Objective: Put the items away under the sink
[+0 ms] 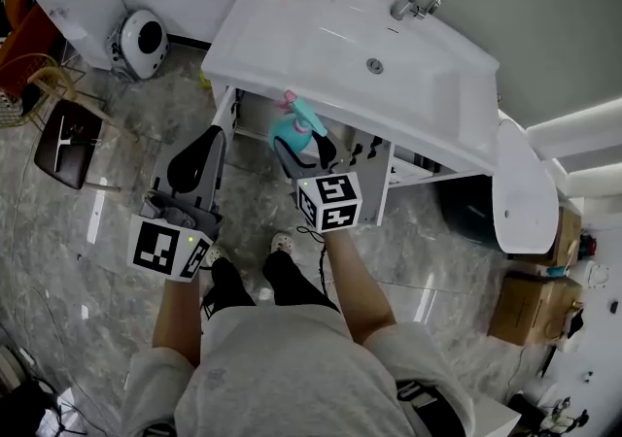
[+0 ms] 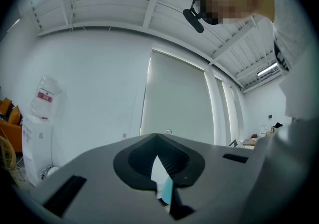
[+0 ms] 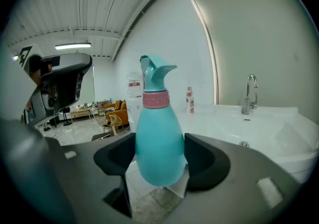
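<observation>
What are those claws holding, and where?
Right gripper clamps the teal spray bottle around its round belly; left gripper holds nothing, jaws together.

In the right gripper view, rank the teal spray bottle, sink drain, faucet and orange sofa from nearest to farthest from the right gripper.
1. Teal spray bottle: clamped between the right gripper's jaws.
2. Sink drain: lower right, in the basin.
3. Faucet: right, behind the drain.
4. Orange sofa: left, far in the background.

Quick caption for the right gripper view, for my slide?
Right gripper holds a teal spray bottle upright between its fingers, sink and faucet beyond.
</observation>
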Demonstrator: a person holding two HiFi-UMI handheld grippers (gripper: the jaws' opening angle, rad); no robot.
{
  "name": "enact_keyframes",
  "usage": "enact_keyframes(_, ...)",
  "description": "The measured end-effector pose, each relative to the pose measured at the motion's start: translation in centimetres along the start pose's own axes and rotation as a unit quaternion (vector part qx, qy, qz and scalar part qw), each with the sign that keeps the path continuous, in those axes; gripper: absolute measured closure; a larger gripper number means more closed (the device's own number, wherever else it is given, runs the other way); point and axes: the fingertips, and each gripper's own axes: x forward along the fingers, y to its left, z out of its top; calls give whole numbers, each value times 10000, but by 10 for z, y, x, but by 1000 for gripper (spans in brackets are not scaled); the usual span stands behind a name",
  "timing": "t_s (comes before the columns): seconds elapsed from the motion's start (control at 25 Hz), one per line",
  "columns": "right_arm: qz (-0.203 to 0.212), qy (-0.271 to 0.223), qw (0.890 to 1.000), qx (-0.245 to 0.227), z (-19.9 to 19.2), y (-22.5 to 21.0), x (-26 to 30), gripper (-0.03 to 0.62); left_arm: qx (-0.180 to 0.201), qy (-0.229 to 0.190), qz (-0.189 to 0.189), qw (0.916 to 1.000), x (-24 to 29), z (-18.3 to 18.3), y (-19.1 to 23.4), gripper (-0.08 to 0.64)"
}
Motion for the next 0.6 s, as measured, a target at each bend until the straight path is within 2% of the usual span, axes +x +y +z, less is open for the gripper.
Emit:
enact_keyframes(0.4, 547, 184, 9982, -138, -34, -27, 10, 275, 30, 45, 534, 9986, 18, -37, -24, 552)
enact_keyframes(0.6, 760, 236, 9966, -224, -57, -25, 18, 275, -43, 119, 757, 9971, 12, -59, -28, 552)
